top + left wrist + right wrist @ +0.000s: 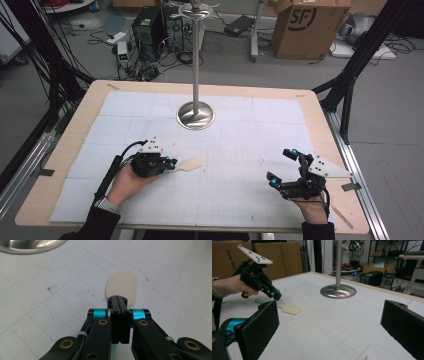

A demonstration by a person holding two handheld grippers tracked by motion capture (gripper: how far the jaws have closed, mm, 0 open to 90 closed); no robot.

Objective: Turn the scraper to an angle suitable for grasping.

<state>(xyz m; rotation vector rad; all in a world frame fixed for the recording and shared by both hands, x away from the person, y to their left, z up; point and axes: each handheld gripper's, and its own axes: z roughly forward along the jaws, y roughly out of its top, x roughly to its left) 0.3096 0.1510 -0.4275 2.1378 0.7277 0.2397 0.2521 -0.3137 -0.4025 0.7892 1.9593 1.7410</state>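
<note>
High view – left gripper (169,163): near left of the tabletop (240,210), jaws fully closed on the handle end of a pale wooden spatula (189,164), whose blade points right, toward the middle.
High view – spatula: at or just above the white mat; I cannot tell from here whether it touches. A grip at the very end leaves the whole blade free.
High view – right gripper (283,169): near right, well apart from the spatula, jaws spread wide with nothing between them; it looks parked out of the way.
High view – metal stand (196,115): round base far of centre, pole rising straight up; probably where a utensil would hang.
Left gripper view – left gripper (117,298): the two jaws meet flush, the spatula (121,286) blade sticking out beyond their tips over the gridded mat; stand base (30,245) at top left.
Right gripper view – right gripper (332,327): jaws stand far apart, empty.
Right gripper view – spatula (290,309): blade low and roughly level below the left gripper (276,295), with the stand (338,291) beyond it.
</note>
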